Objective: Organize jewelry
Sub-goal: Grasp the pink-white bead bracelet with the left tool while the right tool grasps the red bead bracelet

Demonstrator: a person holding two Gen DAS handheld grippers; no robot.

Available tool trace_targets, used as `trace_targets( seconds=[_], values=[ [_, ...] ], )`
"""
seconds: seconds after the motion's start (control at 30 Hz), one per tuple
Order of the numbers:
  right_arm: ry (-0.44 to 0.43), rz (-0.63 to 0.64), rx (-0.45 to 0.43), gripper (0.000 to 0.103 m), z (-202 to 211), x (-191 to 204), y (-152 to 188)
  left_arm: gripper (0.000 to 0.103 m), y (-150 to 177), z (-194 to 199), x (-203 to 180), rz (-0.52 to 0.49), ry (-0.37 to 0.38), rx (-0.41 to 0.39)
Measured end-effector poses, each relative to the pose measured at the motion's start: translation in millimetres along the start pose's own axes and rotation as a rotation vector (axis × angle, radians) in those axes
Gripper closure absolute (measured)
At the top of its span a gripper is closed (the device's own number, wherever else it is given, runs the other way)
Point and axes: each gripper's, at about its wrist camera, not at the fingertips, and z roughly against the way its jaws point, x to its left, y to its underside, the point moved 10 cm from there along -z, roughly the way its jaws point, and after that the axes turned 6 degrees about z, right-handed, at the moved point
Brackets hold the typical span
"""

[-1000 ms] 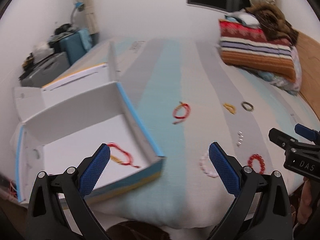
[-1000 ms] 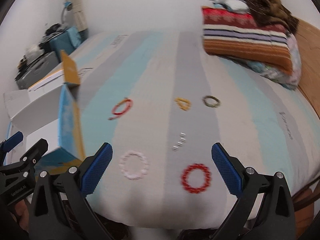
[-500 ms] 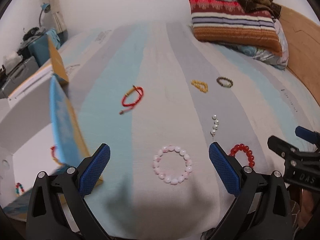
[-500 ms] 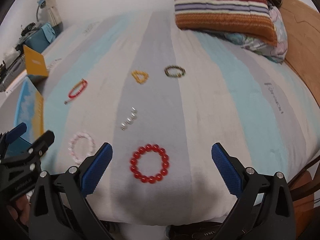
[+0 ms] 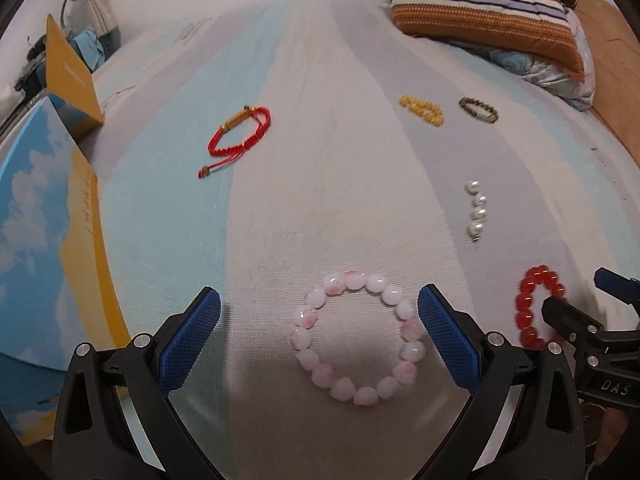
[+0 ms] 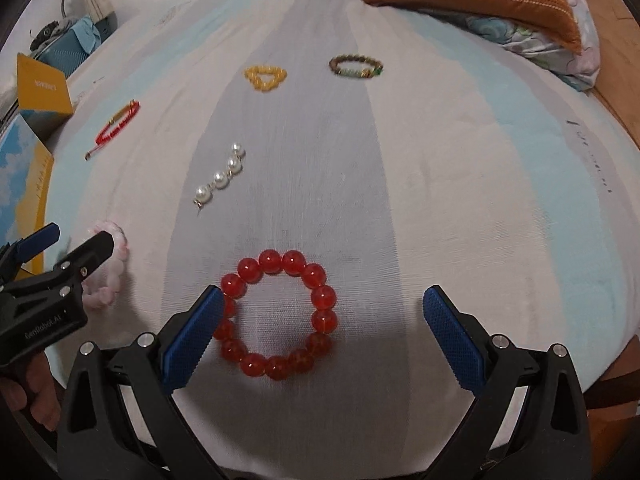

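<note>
We had both claws spread wide, holding nothing. Our left gripper [image 5: 319, 334] hung low over the pink bead bracelet [image 5: 357, 335], which lay flat on the striped bedcover [image 5: 340, 184] between the blue pads [image 5: 447, 336], nearer the right-hand one. Our right gripper [image 6: 320, 334] hovered over the red bead bracelet [image 6: 277, 314], whose left edge sat at, partly behind, the left pad [image 6: 192, 338]. Both looked light and floppy to us, smooth round beads on a cord, likely to roll or slip under a flat squeeze. We judged the best hold was to pinch one arc of the ring, a bead or two across, pressing into the soft cover. The box [image 5: 48, 248] stood to the left; pearls [image 6: 219, 178], a red cord bracelet [image 5: 239, 134] and two more lay farther off.
</note>
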Motion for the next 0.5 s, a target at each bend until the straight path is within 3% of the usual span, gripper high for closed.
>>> trace_targets(
  seconds=[0.13, 0.17, 0.23, 0.33, 0.5],
  values=[
    [-0.022, -0.005, 0.007, 0.008, -10, 0, 3, 0.007, 3, -8, 1, 0.028, 0.028, 0.012],
    [-0.023, -0.007, 0.010, 0.013, -11, -2, 4, 0.009, 4, -10, 0, 0.035, 0.038, 0.018],
    [-0.013, 0.003, 0.026, 0.018, -17, -4, 6, 0.018, 7, -14, -1, 0.023, 0.017, 0.027],
    [-0.006, 0.022, 0.020, 0.022, -18, -2, 7, 0.023, 9, -13, -3, 0.012, 0.005, 0.019],
    [0.000, 0.047, 0.014, 0.044, -16, 1, 7, 0.044, 12, -11, -4, 0.003, 0.000, 0.017]
  ],
)
